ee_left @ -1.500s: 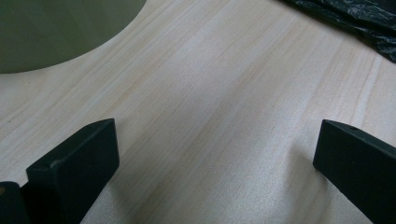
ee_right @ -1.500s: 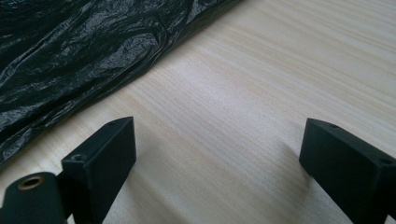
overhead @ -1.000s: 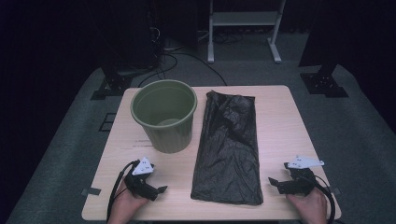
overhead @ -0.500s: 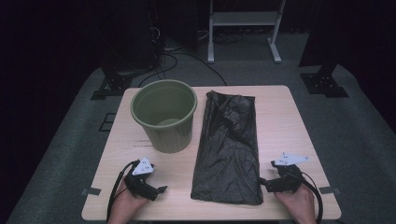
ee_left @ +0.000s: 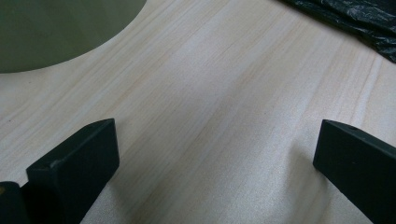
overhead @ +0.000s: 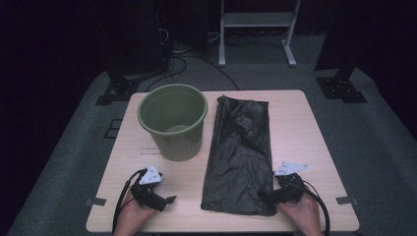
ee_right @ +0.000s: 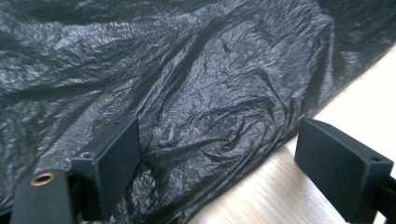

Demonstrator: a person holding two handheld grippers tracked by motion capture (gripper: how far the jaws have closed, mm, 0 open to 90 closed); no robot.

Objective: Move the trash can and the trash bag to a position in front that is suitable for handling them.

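Observation:
A crumpled black plastic bag [overhead: 241, 152] lies flat on the wooden table [overhead: 300, 128], right of an upright green bucket [overhead: 172, 120]. My right gripper [overhead: 266, 196] is at the bag's near right corner. In the right gripper view the bag [ee_right: 196, 84] spreads under and between the jaws of my right gripper [ee_right: 219, 154]. They stand apart and have just been closing a little, with the pads off the plastic. My left gripper [overhead: 169, 200] rests open near the front left edge. In its own view my left gripper [ee_left: 215, 154] has bare wood between its jaws, the bucket [ee_left: 56, 28] ahead to the left and the bag [ee_left: 355, 18] to the right.
Dark stands and cables [overhead: 196, 59] sit on the grey floor beyond the table's far edge. A white frame [overhead: 255, 24] stands at the back. Bare wood stretches right of the bag and in front of the bucket.
My right gripper has slid left across the table to the bag's near right corner. The left gripper, the bucket and the bag have stayed where they were.

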